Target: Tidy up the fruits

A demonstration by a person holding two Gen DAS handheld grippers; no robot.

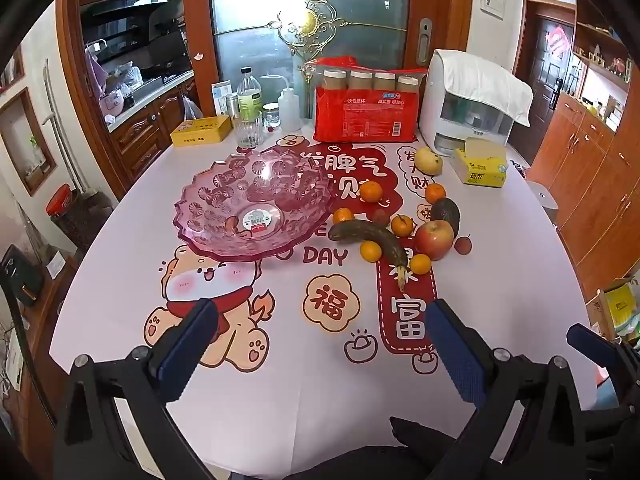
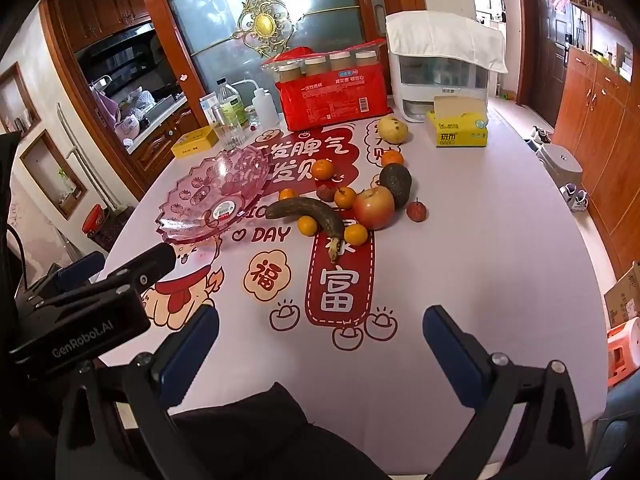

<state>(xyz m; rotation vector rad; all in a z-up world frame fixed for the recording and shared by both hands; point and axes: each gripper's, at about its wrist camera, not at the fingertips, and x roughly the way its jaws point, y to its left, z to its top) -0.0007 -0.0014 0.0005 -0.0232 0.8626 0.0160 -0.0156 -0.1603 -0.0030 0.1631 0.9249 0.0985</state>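
Note:
An empty pink glass bowl (image 1: 256, 200) (image 2: 212, 196) stands on the table left of a cluster of fruit. The cluster holds a dark overripe banana (image 1: 372, 236) (image 2: 312, 210), a red apple (image 1: 434, 239) (image 2: 374, 207), an avocado (image 1: 446, 212) (image 2: 396, 184), several small oranges (image 1: 371, 191) (image 2: 322, 169), a yellow pear (image 1: 428, 160) (image 2: 393, 129) and a small red fruit (image 1: 463, 245) (image 2: 416, 211). My left gripper (image 1: 320, 344) and right gripper (image 2: 320, 344) are both open and empty, held above the near table edge, well short of the fruit.
At the back stand a red pack of paper cups (image 1: 366, 100), a white appliance (image 1: 468, 108), a yellow tissue box (image 1: 480, 166), bottles and a glass (image 1: 250, 120) and a yellow tin (image 1: 202, 130). Cabinets line the right side. A printed cloth covers the table (image 1: 320, 400).

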